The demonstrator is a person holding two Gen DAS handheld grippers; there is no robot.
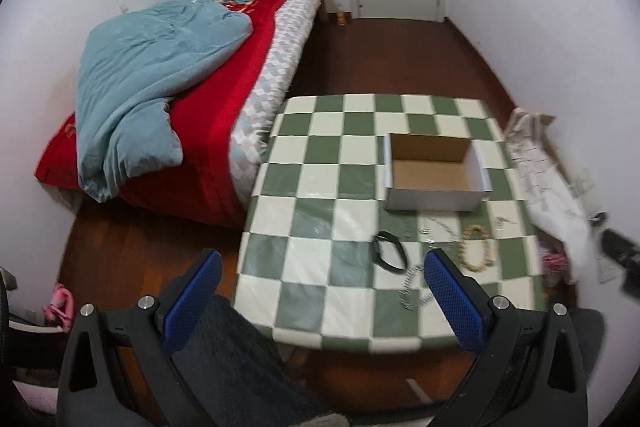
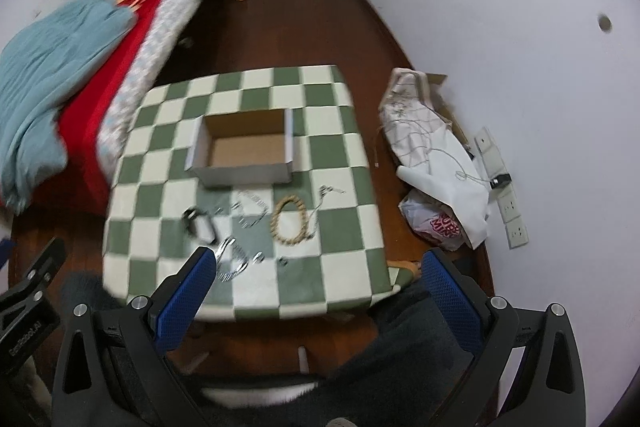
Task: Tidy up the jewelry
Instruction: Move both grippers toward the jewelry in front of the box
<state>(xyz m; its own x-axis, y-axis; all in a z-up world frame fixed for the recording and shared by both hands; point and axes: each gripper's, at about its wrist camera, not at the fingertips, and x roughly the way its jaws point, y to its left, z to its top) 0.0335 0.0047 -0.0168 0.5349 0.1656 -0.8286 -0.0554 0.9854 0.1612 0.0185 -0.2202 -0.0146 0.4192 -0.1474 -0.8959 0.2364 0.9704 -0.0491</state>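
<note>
Nearest, left claw (image 1: 320,291) and right claw (image 2: 316,287): both spread wide, empty, hovering off the checkered surface (image 2: 340,267). At 12 o'clock, open cardboard box (image 2: 244,151); short of it, bead bracelet (image 2: 289,221), black band (image 2: 199,225), blurred chains (image 2: 236,261), probably silver. Light, limp, slippery; best pinched across one strand

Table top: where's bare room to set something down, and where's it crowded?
Free: the checkered table behind the open cardboard box, its bed-side strip left of the box, and the near right corner. Crowded: the band in front of the box, with the black band, silver chains and beaded bracelet.
</note>
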